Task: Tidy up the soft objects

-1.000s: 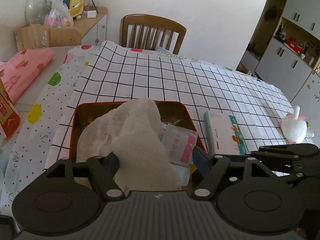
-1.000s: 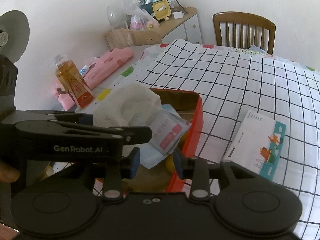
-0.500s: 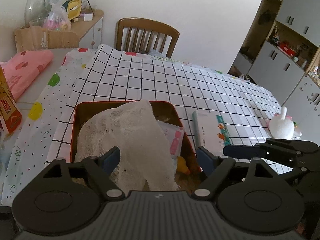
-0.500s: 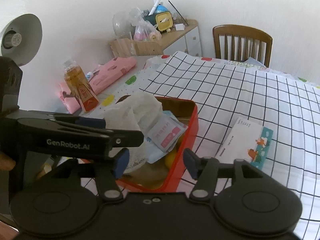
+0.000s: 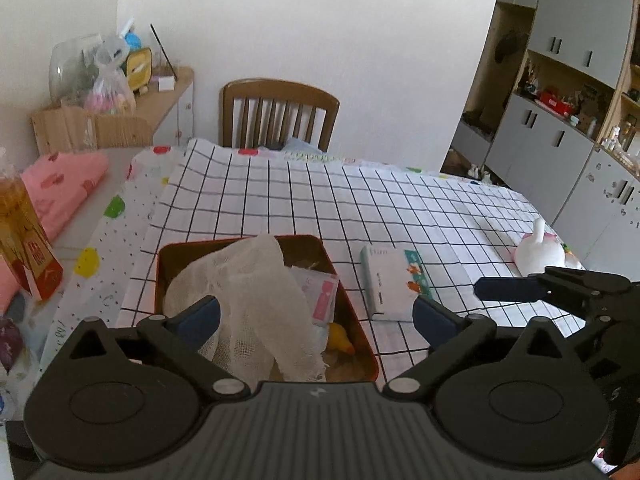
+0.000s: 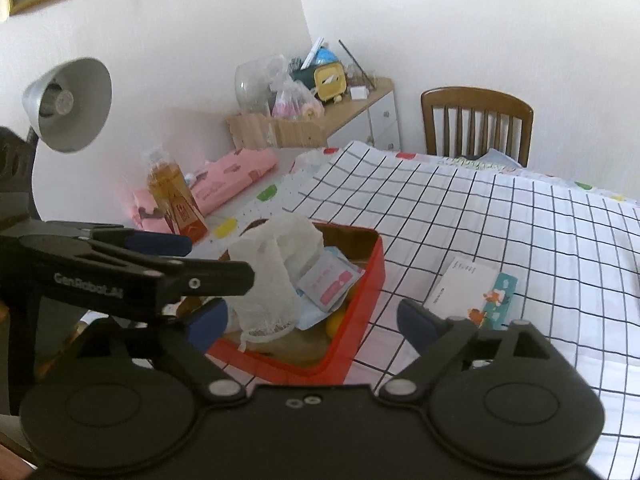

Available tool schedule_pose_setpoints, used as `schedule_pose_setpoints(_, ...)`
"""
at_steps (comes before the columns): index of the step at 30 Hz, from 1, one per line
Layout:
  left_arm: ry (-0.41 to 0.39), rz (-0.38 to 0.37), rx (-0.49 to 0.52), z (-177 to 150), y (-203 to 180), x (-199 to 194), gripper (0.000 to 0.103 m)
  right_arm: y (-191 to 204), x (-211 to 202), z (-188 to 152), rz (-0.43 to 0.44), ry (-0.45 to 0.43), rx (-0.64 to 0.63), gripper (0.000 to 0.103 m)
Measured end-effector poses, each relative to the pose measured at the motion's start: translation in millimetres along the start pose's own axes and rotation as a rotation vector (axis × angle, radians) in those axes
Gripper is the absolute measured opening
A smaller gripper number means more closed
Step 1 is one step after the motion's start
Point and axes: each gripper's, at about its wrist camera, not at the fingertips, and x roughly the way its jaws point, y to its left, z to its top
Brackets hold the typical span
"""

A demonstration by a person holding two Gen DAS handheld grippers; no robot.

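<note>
A red tin box sits on the checked tablecloth. A white gauze cloth drapes inside it and hangs over its near edge. A pink-and-white packet and a yellow toy also lie in it. My left gripper is open and empty, raised above the box's near side. My right gripper is open and empty above the box's near right corner. A white plush toy lies at the table's right edge.
A white and teal tissue pack lies right of the box. A bottle of amber liquid and folded pink cloth sit at the left. A wooden chair stands behind the table. A lamp is at the far left.
Both grippers opened wide and pulled back and up from the box. The left one let go of the gauze cloth, which now rests draped in the box.
</note>
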Motion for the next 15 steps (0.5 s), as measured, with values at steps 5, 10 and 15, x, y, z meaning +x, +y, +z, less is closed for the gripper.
schedule_pose_setpoints(5, -0.029, 0.003, 0.028, -2, -9, -15, 0.103, -1, -21, -4, -0.008, -0.051, -0.009, 0.103)
schedule_pose_setpoints(10, -0.078, 0.004, 0.052, -7, -18, -32, 0.103, -6, -40, -8, -0.026, -0.085, 0.000, 0.103)
schedule_pose_setpoints(15, -0.123, 0.066, 0.075, -11, -25, -45, 0.103, -7, -56, -10, -0.042, -0.118, 0.005, 0.103)
